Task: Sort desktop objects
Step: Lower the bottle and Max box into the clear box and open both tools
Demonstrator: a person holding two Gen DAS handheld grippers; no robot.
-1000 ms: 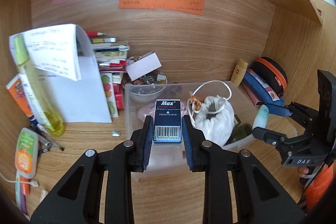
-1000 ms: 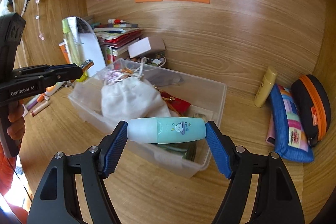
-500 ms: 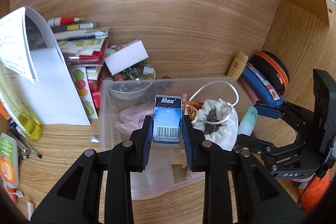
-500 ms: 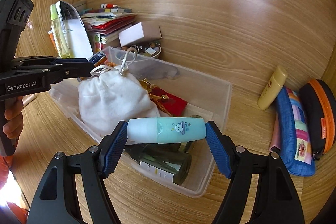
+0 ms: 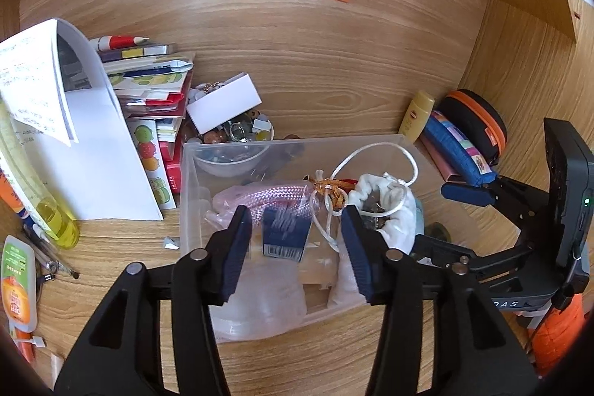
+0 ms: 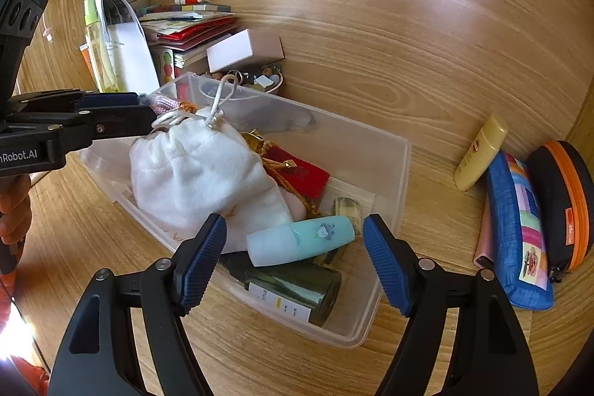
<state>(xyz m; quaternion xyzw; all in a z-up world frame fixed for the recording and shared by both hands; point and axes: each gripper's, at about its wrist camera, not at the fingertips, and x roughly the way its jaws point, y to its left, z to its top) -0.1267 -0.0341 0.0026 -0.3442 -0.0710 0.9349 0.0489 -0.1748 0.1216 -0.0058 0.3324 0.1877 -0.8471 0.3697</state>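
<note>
A clear plastic bin (image 5: 187,173) (image 6: 402,173) stands on the wooden desk. It holds a white drawstring pouch (image 5: 393,210) (image 6: 196,173), a pink braided pouch (image 5: 267,197), a red pouch (image 6: 300,171) and a dark green bottle (image 6: 293,288). My left gripper (image 5: 295,247) is open over the bin; a blue staple box (image 5: 284,236), blurred, is loose between its jaws. My right gripper (image 6: 293,258) is open; a mint-green tube (image 6: 300,240) lies free between its jaws on top of the green bottle.
A stack of booklets (image 5: 156,88), a white box (image 5: 222,102) on a bowl of trinkets (image 5: 234,151), a folded paper (image 5: 92,154) and a yellow bottle (image 5: 44,206) stand left. A small yellow tube (image 6: 480,153), a blue pencil case (image 6: 519,232) and an orange-trimmed case (image 6: 564,206) lie right.
Both grippers have opened. The staple box has dropped out of the left jaws into the bin. The mint-green tube has left the right jaws and lies in the bin.
</note>
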